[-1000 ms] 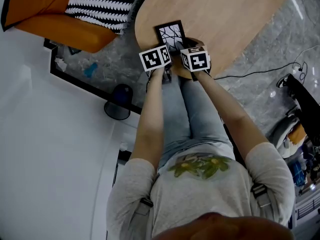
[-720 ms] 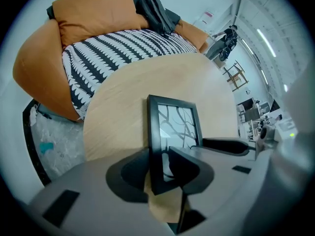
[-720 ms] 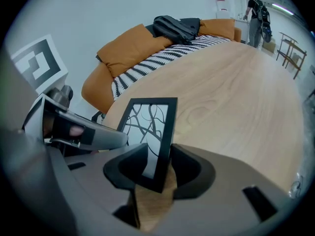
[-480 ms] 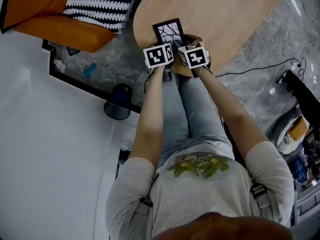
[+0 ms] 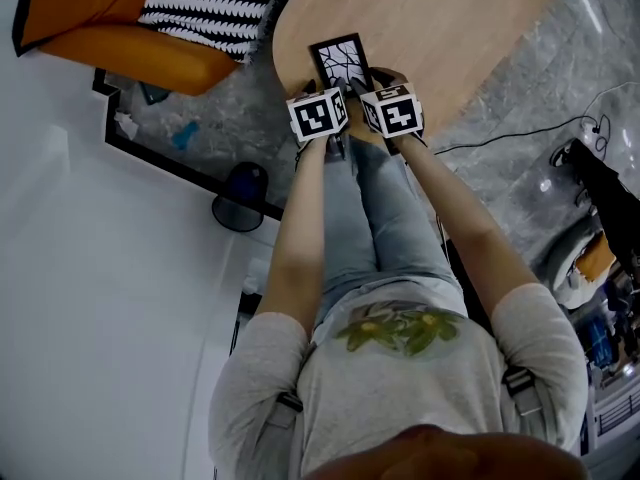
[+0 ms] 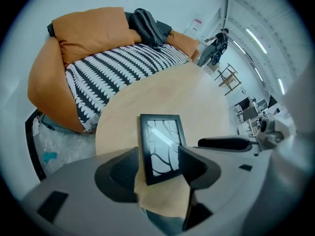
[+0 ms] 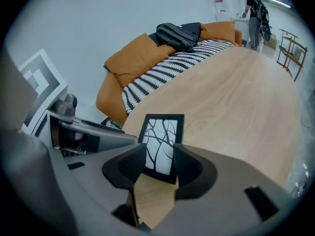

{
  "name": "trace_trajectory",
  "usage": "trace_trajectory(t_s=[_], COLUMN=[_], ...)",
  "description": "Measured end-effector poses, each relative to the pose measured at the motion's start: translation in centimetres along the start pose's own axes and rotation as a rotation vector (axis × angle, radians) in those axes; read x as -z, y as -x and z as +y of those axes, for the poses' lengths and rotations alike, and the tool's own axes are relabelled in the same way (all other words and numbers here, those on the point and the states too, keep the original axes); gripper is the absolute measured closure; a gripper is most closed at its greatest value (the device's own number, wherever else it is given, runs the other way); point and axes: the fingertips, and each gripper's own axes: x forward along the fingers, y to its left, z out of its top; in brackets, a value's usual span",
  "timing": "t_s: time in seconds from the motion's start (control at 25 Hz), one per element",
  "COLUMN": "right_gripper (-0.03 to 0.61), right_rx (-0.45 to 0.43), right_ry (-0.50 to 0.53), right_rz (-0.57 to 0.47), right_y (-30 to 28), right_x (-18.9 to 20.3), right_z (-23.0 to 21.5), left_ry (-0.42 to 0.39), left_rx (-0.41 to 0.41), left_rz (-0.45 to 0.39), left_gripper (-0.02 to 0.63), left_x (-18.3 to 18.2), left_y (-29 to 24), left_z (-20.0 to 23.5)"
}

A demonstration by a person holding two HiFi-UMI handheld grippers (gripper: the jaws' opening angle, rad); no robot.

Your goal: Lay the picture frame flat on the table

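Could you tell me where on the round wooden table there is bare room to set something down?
The round wooden table is bare beyond the black picture frame, across to the far rim, and on the frame's right. Only the near rim is crowded, where the frame lies flat. The black-and-white striped blanket borders the left rim.

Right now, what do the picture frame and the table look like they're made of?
Picture frame: matte black border, likely painted wood or plastic; the pane looks like glass or clear plastic, since a bright streak reflects across the branch print. Table: light wood or wood-look laminate, smooth satin finish, faint grain lines showing; which one I cannot tell.
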Motion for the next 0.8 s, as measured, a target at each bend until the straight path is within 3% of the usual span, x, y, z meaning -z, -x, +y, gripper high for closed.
trace_trajectory(t_s=[0.16,0.44,0.56,0.64,0.8], right_gripper=[0.430,0.523,0.562,0.570,0.571], right_rx=[-0.009,-0.004,-0.005,-0.018,-0.051], right_ry=[0.014,0.024,0.030,0.033,0.043], right_rz=[-0.021,-0.073,-0.090,-0.101,-0.122], right_y=[2.0,6.1,7.6,8.3,9.2], right_x=[-0.4,-1.6,-2.2,-2.6,-3.0], right_z=[1.3,2.6,2.6,2.9,3.9], left_ry=[-0.025,-0.059,-0.059,-0.069,-0.105], left_rx=[0.015,-0.024,-0.028,-0.001,0.105], left_rz=[-0.038,-0.147,-0.171,-0.189,-0.221], left_gripper=[0.377,0.515,0.546,0.592,0.598], left_x=[-0.6,-1.5,-1.6,-1.9,-2.3], left_y=[2.3,6.5,7.5,8.3,9.9], left_z=[-1.0,-2.2,-2.7,-3.4,-5.3])
